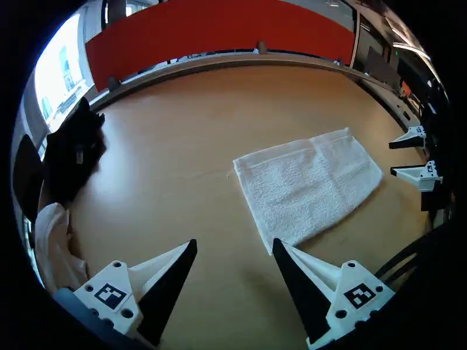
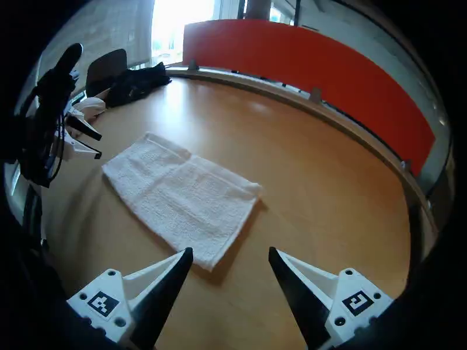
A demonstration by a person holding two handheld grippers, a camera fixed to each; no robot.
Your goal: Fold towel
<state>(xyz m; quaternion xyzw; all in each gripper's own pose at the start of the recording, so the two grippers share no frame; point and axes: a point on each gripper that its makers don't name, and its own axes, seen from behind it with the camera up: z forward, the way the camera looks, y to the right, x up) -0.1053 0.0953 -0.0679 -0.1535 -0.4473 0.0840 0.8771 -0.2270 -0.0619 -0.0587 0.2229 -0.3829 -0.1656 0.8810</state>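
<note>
Towel [image 1: 306, 184], white terry, lies flat and folded into a rectangle on the wooden table [image 1: 175, 175], between the two grippers and gripped by neither. Left gripper [image 1: 233, 242] is spread wide with nothing between its fingers, one fingertip just beside the towel's near corner, contact not discernible; right gripper [image 2: 229, 249] is likewise spread wide and empty, hovering just short of the towel's opposite end. Red partition [image 1: 222, 29] runs along the table's far edge, and a dark heap [image 1: 73, 146], possibly a jacket or bag, sits near the table's edge, well apart from the towel.
</note>
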